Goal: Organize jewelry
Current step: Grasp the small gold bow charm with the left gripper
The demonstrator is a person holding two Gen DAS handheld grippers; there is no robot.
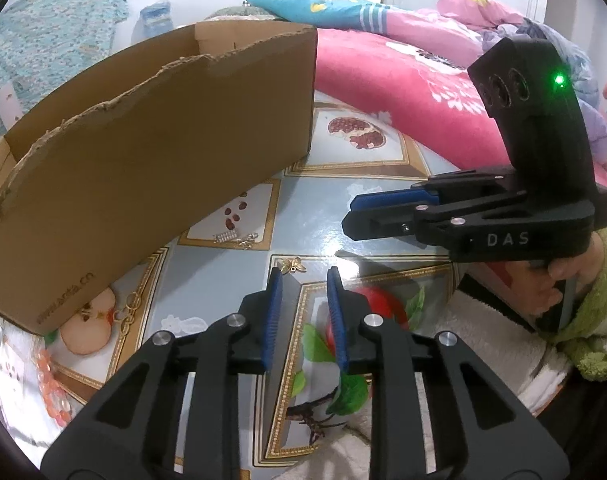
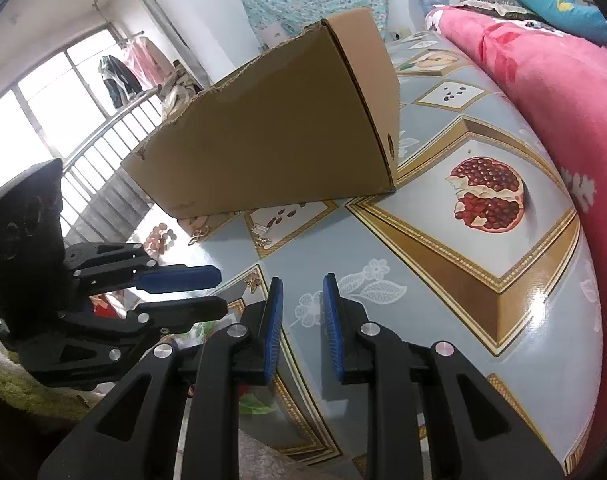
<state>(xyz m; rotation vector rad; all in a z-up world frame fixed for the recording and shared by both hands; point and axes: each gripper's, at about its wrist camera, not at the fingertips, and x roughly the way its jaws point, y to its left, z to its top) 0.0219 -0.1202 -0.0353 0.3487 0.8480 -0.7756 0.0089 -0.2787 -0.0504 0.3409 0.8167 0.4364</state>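
Several jewelry pieces lie on the fruit-print tablecloth point(image 1: 343, 160). A gold butterfly brooch point(image 1: 293, 266) sits just past my left gripper point(image 1: 305, 276), whose jaws stand narrowly open with nothing between them. A silver rhinestone piece point(image 1: 224, 236) and a small gold clasp piece point(image 1: 247, 241) lie by the cardboard box point(image 1: 143, 152). A gold link chain point(image 1: 127, 312) and a string of orange beads point(image 1: 51, 388) lie at the left. My right gripper point(image 2: 301, 284), held from the right point(image 1: 348, 216), is narrowly open and empty above the cloth.
The torn-edged cardboard box point(image 2: 283, 140) stands open-topped on the table's left half. A pink quilt point(image 1: 403, 80) lies along the table's far right edge. A hand in a green and white fleece sleeve point(image 1: 591, 320) holds the right tool. A window with railings point(image 2: 63, 100) is beyond.
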